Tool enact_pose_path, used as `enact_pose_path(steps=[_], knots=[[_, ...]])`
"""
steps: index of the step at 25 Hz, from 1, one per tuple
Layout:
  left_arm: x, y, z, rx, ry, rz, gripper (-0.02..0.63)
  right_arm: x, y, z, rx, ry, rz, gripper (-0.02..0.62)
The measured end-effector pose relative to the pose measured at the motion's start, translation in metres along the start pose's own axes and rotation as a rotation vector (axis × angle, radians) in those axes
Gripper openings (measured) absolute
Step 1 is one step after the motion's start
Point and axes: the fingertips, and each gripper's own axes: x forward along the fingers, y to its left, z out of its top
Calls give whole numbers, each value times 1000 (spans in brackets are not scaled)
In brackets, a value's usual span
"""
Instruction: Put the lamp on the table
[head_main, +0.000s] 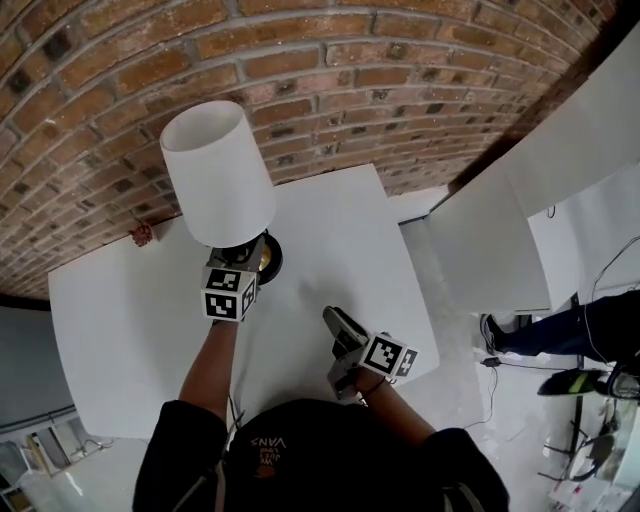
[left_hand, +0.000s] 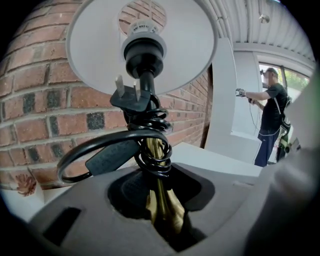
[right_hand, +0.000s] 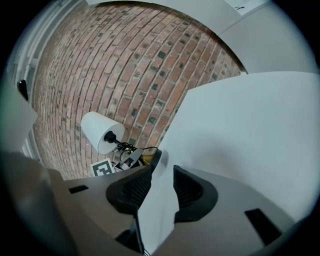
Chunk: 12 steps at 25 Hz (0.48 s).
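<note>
The lamp has a white shade, a brass stem and a round black base; it stands upright at the back of the white table, close to the brick wall. My left gripper is shut on the brass stem just below the coiled black cord and plug. My right gripper hovers low over the table's front right part, open, with only bare tabletop between its fingers. From there the lamp shows far off to the left.
The brick wall runs behind the table. White panels stand at the right, with floor, cables and a person's legs beyond. A small reddish thing lies by the wall. A person stands in a doorway.
</note>
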Motion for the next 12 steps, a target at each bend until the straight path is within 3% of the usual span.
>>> enact_pose_path(steps=[12], knots=[[46, 23, -5, 65, -33, 26, 120, -3, -31, 12, 53, -34, -68, 126]])
